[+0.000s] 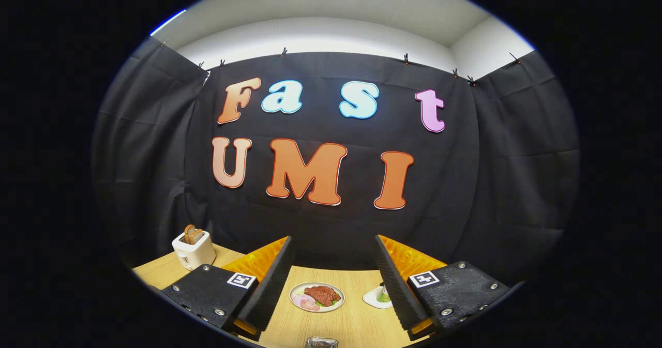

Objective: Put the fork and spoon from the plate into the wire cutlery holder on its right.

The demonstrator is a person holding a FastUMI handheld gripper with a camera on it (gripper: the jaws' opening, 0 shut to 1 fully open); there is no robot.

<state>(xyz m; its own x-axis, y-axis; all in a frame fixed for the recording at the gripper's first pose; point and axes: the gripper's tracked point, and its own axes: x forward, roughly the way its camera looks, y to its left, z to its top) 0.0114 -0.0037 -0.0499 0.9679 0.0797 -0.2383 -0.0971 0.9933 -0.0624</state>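
Two gripper (pixel 333 281) fingers reach forward from the camera, spread wide apart with nothing between their pads, so the hand-held tool is released and grips nothing. They hover above a light wooden tabletop (pixel 357 317) that stretches ahead to the booth's dark cloth wall.

On the table, beyond the fingers and framed in the gap between them, sits a round white plate (pixel 316 297) holding a brown slab of meat, pale pink slices and a touch of green. No fork or spoon can be made out on it from here. Off past the left finger stands a small white toaster (pixel 193 250) with brown bread poking out of its top. Just beside the right finger, partly hidden by it, lies a small white dish (pixel 376 297) with something green on it. Nearest of all, at the table's near edge between the fingers, a small shiny metal object (pixel 321 342) peeks into view; what it is cannot be told.
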